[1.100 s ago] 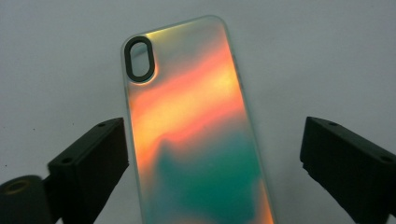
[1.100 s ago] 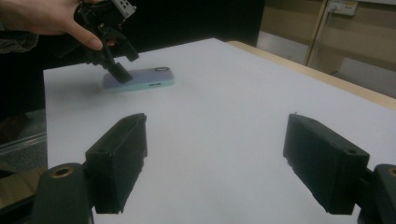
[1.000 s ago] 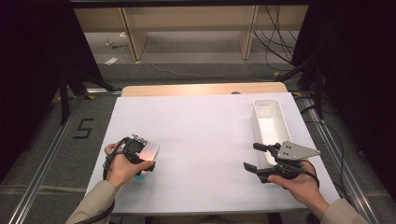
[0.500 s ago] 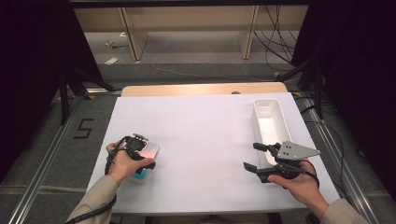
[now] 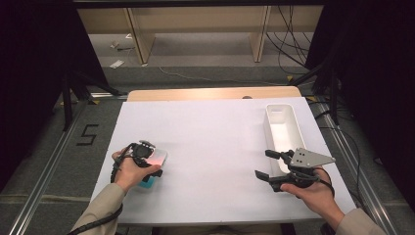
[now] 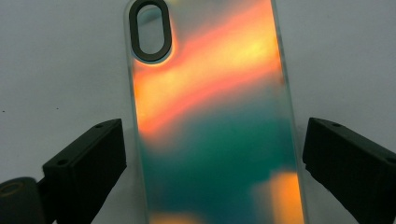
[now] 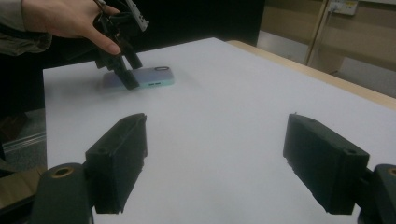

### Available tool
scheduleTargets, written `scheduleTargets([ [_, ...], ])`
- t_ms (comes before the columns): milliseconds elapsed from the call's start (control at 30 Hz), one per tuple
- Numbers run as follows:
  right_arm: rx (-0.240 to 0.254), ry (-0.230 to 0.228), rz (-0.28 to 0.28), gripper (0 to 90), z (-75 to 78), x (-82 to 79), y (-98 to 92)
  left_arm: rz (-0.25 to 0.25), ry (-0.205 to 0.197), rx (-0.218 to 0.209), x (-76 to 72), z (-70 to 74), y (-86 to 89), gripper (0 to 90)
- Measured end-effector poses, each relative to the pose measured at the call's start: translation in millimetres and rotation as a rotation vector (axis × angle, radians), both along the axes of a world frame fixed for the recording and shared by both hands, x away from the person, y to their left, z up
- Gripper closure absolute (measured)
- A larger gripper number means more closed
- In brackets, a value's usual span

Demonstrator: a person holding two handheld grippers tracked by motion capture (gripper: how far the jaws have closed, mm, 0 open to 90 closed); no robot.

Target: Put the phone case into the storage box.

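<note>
Jaws of my left gripper (image 6: 212, 154) straddle the iridescent orange-and-teal phone case (image 6: 212, 121) flat on the white table sheet (image 5: 215, 142), just closing, pads still clear of its edges. My right gripper (image 5: 274, 169) hangs released beside the white rectangular bin (image 5: 284, 129).

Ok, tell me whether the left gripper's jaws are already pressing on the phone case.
No: in the left gripper view the left gripper straddles the phone case, with white table showing between each jaw and the case's edges.

Black "5" marked on floor (image 5: 88, 134), left of table (image 5: 215, 127).
</note>
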State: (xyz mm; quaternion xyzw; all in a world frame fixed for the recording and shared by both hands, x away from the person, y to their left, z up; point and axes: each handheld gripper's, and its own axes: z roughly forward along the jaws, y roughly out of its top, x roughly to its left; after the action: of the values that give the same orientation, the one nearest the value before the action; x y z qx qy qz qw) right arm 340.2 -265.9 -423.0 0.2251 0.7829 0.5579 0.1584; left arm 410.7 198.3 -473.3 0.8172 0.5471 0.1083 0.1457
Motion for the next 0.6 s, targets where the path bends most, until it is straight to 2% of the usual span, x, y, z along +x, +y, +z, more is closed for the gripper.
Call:
scheduleTargets([
  [167, 0.001, 0.002, 0.001, 22.5, -0.1, -0.1, 0.0, 0.005, 0.003, 0.011, 0.1, -0.6, 0.7, 7.5],
  [600, 0.001, 0.002, 0.002, 22.4, -0.6, 0.4, 0.3, 0.013, 0.016, -0.002, 0.3, 0.1, 0.5, 11.9],
])
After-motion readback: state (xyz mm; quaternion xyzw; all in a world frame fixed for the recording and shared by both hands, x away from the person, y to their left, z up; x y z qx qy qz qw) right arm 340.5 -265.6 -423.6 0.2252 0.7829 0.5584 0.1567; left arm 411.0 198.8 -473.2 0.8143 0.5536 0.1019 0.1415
